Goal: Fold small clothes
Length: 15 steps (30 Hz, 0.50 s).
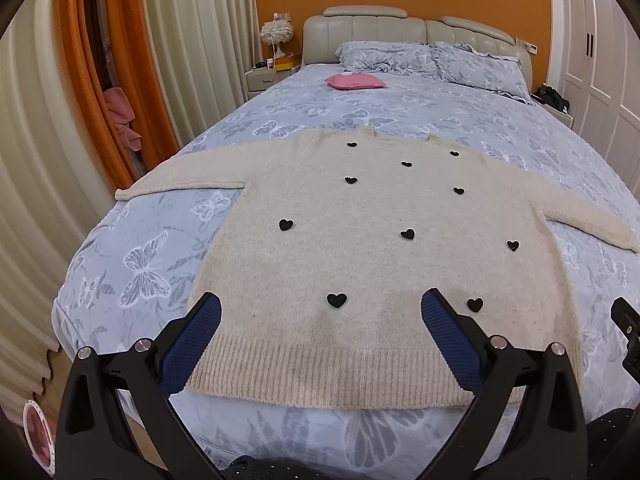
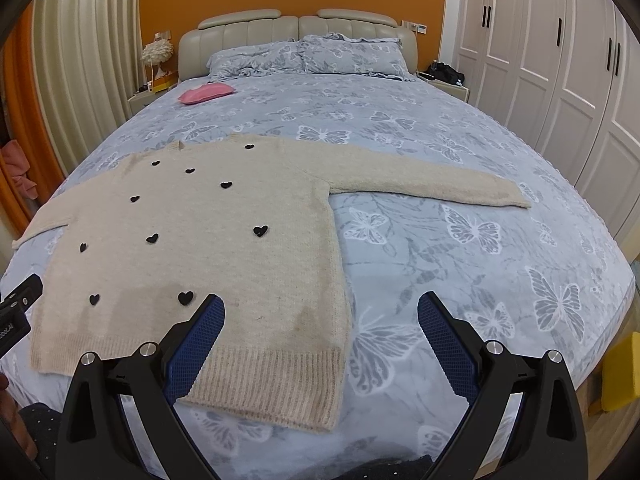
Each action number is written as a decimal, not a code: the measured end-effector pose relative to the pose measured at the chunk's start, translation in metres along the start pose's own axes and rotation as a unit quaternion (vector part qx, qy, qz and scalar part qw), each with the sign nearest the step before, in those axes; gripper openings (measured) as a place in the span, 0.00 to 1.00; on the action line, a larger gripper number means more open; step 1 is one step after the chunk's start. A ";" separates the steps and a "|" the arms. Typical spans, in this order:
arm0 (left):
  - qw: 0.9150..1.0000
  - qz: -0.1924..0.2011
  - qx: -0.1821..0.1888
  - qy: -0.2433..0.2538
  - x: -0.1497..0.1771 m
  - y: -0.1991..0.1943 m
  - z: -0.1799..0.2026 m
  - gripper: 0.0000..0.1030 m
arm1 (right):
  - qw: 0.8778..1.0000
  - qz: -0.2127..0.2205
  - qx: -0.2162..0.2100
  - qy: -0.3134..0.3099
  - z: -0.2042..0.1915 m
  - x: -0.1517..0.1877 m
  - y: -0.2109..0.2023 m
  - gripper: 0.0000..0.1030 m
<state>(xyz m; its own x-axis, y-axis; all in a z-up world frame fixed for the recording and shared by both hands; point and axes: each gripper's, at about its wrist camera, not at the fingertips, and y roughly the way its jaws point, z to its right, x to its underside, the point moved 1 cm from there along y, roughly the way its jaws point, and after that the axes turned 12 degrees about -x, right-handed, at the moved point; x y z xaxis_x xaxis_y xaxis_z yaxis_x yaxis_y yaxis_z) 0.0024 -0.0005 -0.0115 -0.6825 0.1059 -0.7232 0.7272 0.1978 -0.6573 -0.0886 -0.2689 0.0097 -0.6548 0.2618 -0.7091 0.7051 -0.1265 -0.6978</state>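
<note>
A cream knit sweater [image 1: 372, 248] with black heart patches lies flat on the bed, front up, both sleeves spread out sideways, ribbed hem nearest me. It also shows in the right wrist view [image 2: 200, 240]. My left gripper [image 1: 320, 312] is open and empty, hovering above the hem. My right gripper [image 2: 320, 312] is open and empty, hovering above the sweater's lower right corner and the bedspread beside it. The left sleeve [image 1: 180, 178] reaches the bed's left edge. The right sleeve [image 2: 432, 188] lies straight out to the right.
The bed [image 2: 480, 280] has a blue butterfly bedspread. A pink pouch [image 1: 354, 81] lies near the pillows [image 2: 304, 58]. Curtains [image 1: 100, 100] hang at left, white wardrobes [image 2: 560, 80] stand at right. A yellow object [image 2: 622, 372] sits off the bed's right corner.
</note>
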 end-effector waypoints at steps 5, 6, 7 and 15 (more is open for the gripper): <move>1.000 0.000 0.000 0.000 0.000 0.000 0.000 0.95 | 1.000 0.000 -0.001 0.000 0.000 0.000 0.000 0.93; 1.000 0.000 0.000 0.000 0.000 0.000 0.000 0.95 | 1.000 0.000 -0.002 0.000 -0.001 0.000 0.000 0.93; 1.000 0.000 0.000 0.000 0.000 0.000 0.000 0.95 | 1.000 0.000 -0.002 0.000 -0.001 0.000 0.001 0.93; 1.000 0.000 0.000 0.001 0.000 0.000 0.000 0.95 | 1.000 0.000 -0.001 0.001 -0.001 0.000 0.001 0.93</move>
<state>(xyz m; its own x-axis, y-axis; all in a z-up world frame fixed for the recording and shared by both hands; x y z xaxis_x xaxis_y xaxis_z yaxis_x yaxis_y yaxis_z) 0.0021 -0.0002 -0.0116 -0.6827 0.1078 -0.7227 0.7271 0.1984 -0.6573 -0.0877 -0.2677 0.0093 -0.6540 0.2627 -0.7094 0.7062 -0.1242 -0.6970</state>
